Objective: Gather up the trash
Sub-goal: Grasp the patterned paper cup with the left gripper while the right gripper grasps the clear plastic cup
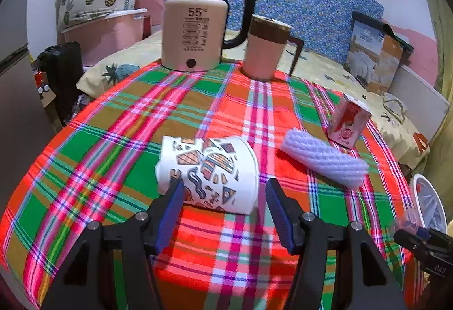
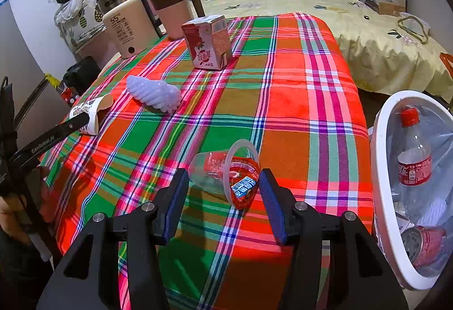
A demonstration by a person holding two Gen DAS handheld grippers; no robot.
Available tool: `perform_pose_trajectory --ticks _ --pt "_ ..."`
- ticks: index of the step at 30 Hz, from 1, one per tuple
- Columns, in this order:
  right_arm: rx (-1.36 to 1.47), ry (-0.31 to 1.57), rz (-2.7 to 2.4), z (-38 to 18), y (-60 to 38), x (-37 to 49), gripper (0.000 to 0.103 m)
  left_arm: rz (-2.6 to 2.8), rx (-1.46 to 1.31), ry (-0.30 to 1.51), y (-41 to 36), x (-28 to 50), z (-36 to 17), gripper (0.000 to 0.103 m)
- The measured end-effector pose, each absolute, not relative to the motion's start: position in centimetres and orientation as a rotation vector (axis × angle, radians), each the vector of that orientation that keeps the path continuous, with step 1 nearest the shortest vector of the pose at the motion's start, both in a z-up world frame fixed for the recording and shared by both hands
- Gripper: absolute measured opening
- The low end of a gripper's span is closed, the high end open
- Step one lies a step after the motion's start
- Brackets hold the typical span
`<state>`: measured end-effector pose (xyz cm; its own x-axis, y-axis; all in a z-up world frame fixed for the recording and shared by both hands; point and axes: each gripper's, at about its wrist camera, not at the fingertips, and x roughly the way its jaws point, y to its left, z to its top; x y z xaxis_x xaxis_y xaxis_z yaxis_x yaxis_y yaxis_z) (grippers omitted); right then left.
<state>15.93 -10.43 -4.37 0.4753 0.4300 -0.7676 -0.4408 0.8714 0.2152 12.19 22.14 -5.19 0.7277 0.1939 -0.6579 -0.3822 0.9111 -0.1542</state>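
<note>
A patterned paper cup point(image 1: 209, 171) lies on its side on the plaid tablecloth point(image 1: 113, 140), between the fingers of my left gripper point(image 1: 225, 182). That gripper is open: its left pad point(image 1: 172, 202) sits at the cup's base, while a gap separates the right pad from the rim. In the right wrist view a clear plastic cup with a red foil lid point(image 2: 226, 171) lies on the cloth, and my right gripper point(image 2: 223, 172) is shut on it, a pad against each side. A lavender foam sleeve point(image 1: 322, 160) and a red drink carton point(image 1: 349, 123) also lie on the table.
A white bin point(image 2: 379, 168) lined with a bag stands off the table's right edge and holds a cola bottle point(image 2: 414, 157) and a can point(image 2: 424, 245). A kettle point(image 1: 195, 32) and a pink mug point(image 1: 266, 47) stand at the table's far edge. A bed lies beyond.
</note>
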Motion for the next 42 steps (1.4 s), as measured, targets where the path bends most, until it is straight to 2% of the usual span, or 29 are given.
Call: perform_pose_trajectory --ticks 11,16,21,26,30,36,42 --pt "-0.004 0.936 0.533 -4.4 -10.8 16.1 0.054 0.268 -0.335 0.691 24.0 12.7 -5.3 0.065" --pt "-0.002 0.938 0.528 -4.4 -11.1 16.1 0.054 0.331 -0.305 0.620 24.8 11.6 -3.8 0.065" --pt "0.005 0.939 0.527 -4.3 -11.2 16.1 0.054 0.297 -0.324 0.695 26.0 13.2 -4.8 0.065" --pt "0.009 0.940 0.524 -4.3 -11.4 16.0 0.054 0.088 -0.372 0.712 22.7 12.4 -4.8 0.065" --pt "0.009 0.938 0.522 -4.2 -11.7 15.9 0.054 -0.019 -0.306 0.689 19.4 11.1 -4.0 0.065" --pt "0.017 0.933 0.520 -4.1 -12.0 15.7 0.054 0.121 -0.183 0.652 20.6 12.1 -3.1 0.066" --pt "0.023 0.937 0.518 -4.2 -12.1 16.0 0.054 0.089 -0.132 0.771 22.2 15.0 -5.5 0.066"
